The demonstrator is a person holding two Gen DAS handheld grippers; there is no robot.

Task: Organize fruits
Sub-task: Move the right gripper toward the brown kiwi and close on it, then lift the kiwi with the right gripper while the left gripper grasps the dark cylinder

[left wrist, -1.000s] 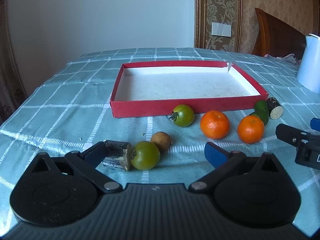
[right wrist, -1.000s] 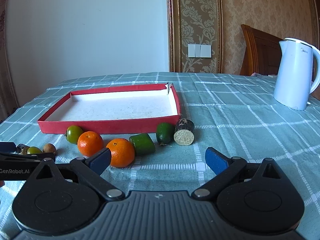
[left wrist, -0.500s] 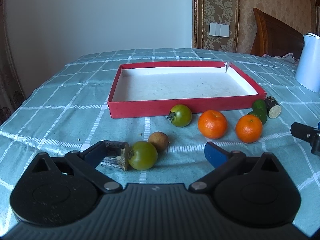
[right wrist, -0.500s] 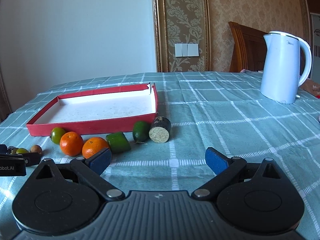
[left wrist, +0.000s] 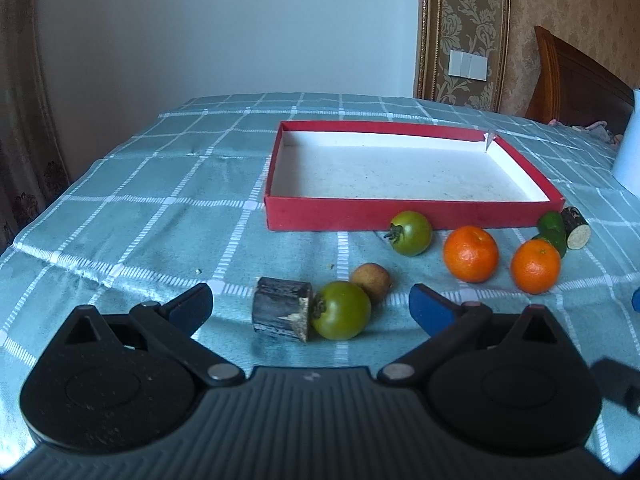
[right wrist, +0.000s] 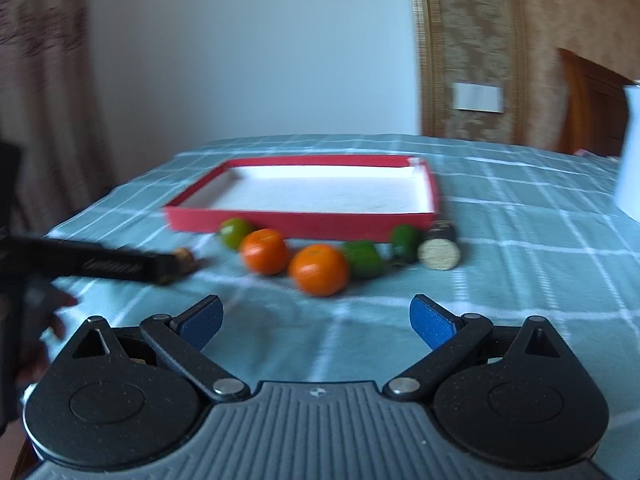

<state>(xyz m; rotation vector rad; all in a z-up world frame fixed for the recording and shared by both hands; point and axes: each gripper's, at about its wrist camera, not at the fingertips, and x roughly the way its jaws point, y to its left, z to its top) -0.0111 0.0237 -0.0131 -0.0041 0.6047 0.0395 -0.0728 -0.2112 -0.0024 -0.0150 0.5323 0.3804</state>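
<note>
A shallow red tray (left wrist: 340, 216) with a white floor lies on the checked cloth; it also shows in the right wrist view (right wrist: 304, 222). In front of it lie two green tomatoes (left wrist: 410, 233) (left wrist: 341, 310), a small brown fruit (left wrist: 371, 277), two oranges (left wrist: 471, 254) (left wrist: 535, 266), a green piece (left wrist: 553, 227) and two dark cut stubs (left wrist: 281, 309) (left wrist: 576, 227). My left gripper (left wrist: 310, 307) is open, just short of the near tomato and stub. My right gripper (right wrist: 316, 318) is open and empty, in front of the oranges (right wrist: 319, 269).
A white kettle (right wrist: 630, 152) stands at the right on the table. The left gripper's body (right wrist: 92, 266) reaches in from the left in the right wrist view. A wooden chair back (left wrist: 576, 80) stands behind the table. The table's left edge (left wrist: 24, 232) is near.
My left gripper has shifted left, so the near stub and tomato now sit between its fingers. My right gripper has swung left towards the oranges; its view is blurred.
</note>
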